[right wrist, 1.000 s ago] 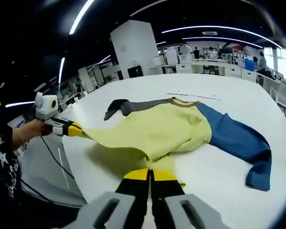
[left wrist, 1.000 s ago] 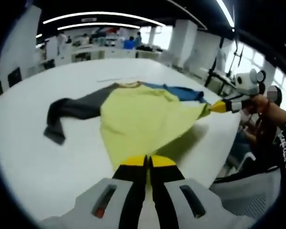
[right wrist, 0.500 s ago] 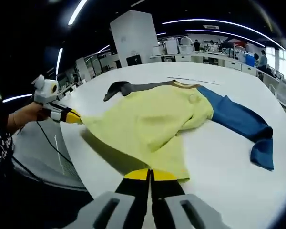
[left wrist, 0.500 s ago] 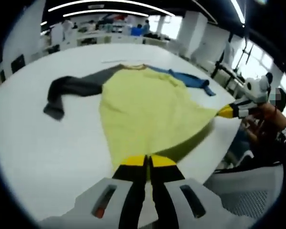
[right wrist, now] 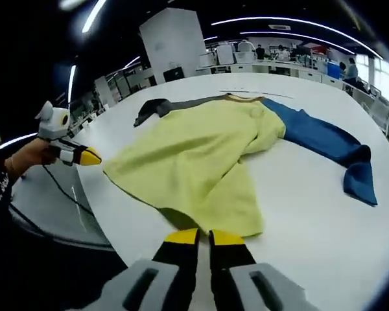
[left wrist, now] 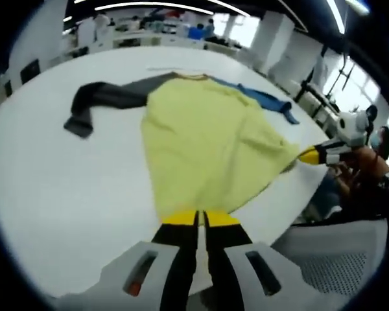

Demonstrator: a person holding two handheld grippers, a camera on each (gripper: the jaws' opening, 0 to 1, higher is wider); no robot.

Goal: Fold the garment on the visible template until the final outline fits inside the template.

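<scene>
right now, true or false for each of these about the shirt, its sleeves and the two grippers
1. The garment has a yellow body. True.
2. Both sleeves are blue. False: the blue sleeve is matched by a grey sleeve.
3. The garment lies on a white table. True.
4. The right gripper stands wide open. False: its jaws are shut at the hem.
5. The left gripper is at the garment's near edge. True.
6. The garment is folded into a small square. False: it lies spread out.

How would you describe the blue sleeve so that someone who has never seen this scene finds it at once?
Start at the big white table and find the yellow shirt spread on it. The blue sleeve runs out from one shoulder, its end folded over. The other sleeve is dark grey, so the colour tells them apart.
</scene>
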